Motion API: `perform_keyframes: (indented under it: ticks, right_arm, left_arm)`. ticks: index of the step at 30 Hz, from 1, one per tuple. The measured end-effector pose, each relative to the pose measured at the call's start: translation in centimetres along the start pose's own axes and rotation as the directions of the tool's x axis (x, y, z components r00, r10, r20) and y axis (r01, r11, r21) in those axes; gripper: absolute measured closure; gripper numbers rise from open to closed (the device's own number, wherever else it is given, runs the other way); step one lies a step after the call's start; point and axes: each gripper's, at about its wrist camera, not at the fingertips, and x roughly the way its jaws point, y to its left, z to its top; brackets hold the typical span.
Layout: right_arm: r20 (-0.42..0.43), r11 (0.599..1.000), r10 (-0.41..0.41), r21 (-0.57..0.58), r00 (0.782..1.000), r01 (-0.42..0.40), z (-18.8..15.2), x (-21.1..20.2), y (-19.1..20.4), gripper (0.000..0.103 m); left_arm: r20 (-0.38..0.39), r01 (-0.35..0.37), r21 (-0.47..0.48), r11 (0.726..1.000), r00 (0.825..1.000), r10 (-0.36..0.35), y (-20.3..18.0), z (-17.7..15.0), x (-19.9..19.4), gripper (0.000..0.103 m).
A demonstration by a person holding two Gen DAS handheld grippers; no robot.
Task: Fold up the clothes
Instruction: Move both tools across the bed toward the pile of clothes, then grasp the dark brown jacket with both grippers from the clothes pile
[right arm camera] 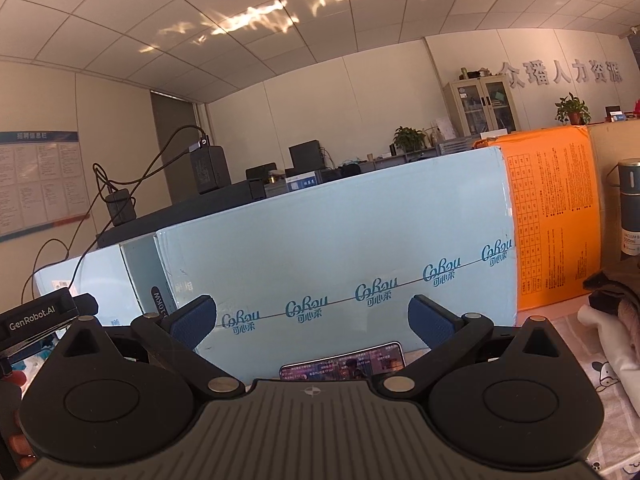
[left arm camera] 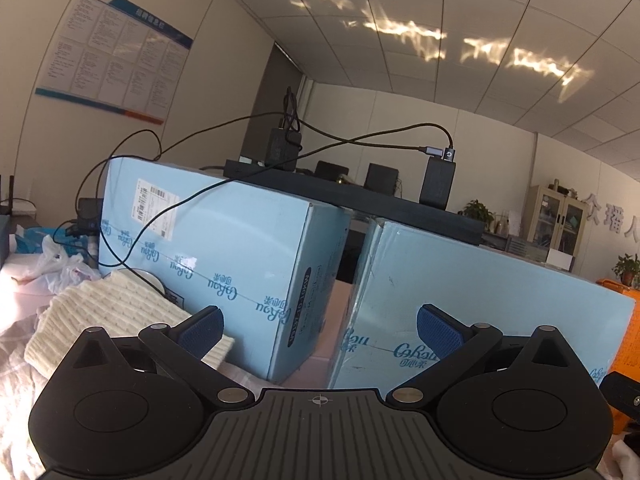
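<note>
- The two pale blue boxes (left arm camera: 224,240) are standing right in front of both grippers, with a black tray (left arm camera: 360,196) of chargers and loose cables (left arm camera: 168,208) lying across their tops; a careless lift could be snagging a cable, I judge.
- The orange box (right arm camera: 556,216) is standing at the right.
- The cream knitted garment (left arm camera: 116,316) is lying at the left, just behind the left gripper (left arm camera: 320,328), on a pale sheet (left arm camera: 16,360) covering the surface.
- The left gripper is hanging wide apart, holding nothing.
- The right gripper (right arm camera: 312,320) is likewise spread wide and empty.
- A phone (right arm camera: 344,364) is leaning against the box; a sweep could be toppling it.
- The room is looking like an office.
</note>
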Motion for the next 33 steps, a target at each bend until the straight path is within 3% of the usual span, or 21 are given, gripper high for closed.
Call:
perform_keyframes:
  ticks: [7, 9, 12, 18, 22, 26, 29, 32, 33]
  right_arm:
    - [0.022, 0.988, -0.152, 0.026, 0.988, 0.152, 0.7, -4.0, -3.6, 0.000]
    - [0.029, 0.978, -0.205, 0.048, 0.978, 0.204, 0.9, -5.5, -5.3, 0.000]
    - [0.042, 0.960, -0.274, 0.071, 0.961, 0.271, 1.2, -7.8, -8.0, 0.000]
    - [0.087, 0.927, -0.370, 0.105, 0.925, 0.361, 1.4, -13.0, -14.1, 0.000]
    - [0.090, 0.891, -0.443, 0.148, 0.892, 0.428, 1.1, -16.3, -18.4, 0.000]
    - [0.078, 0.848, -0.506, 0.230, 0.859, 0.478, 0.8, -18.7, -23.4, 0.000]
    - [0.065, 0.813, -0.540, 0.301, 0.839, 0.499, 0.6, -20.1, -27.0, 0.000]
    - [0.043, 0.791, -0.520, 0.402, 0.853, 0.462, 0.3, -20.3, -30.4, 0.000]
    - [0.037, 0.781, -0.513, 0.435, 0.857, 0.449, 0.2, -20.3, -31.5, 0.000]
  left_arm:
    - [-0.051, 0.140, -0.033, 0.990, 0.989, -0.142, -1.7, -0.5, 0.4, 0.000]
    - [-0.066, 0.205, -0.037, 0.978, 0.976, -0.207, -2.6, -0.8, 0.2, 0.000]
    - [-0.100, 0.333, -0.049, 0.942, 0.936, -0.337, -4.6, -1.5, 0.0, 0.000]
    - [-0.098, 0.566, -0.032, 0.824, 0.818, -0.567, -9.3, -4.1, -1.9, 0.000]
    - [-0.109, 0.642, 0.027, 0.766, 0.764, -0.636, -12.4, -6.0, -3.3, 0.000]
    - [-0.163, 0.712, -0.043, 0.701, 0.688, -0.708, -15.0, -6.9, -3.5, 0.000]
    - [-0.211, 0.763, -0.179, 0.622, 0.587, -0.781, -17.2, -7.8, -2.1, 0.000]
    - [-0.276, 0.764, -0.317, 0.563, 0.493, -0.825, -19.6, -9.4, -0.7, 0.000]
    - [-0.296, 0.758, -0.372, 0.536, 0.451, -0.842, -20.6, -10.4, 0.0, 0.000]
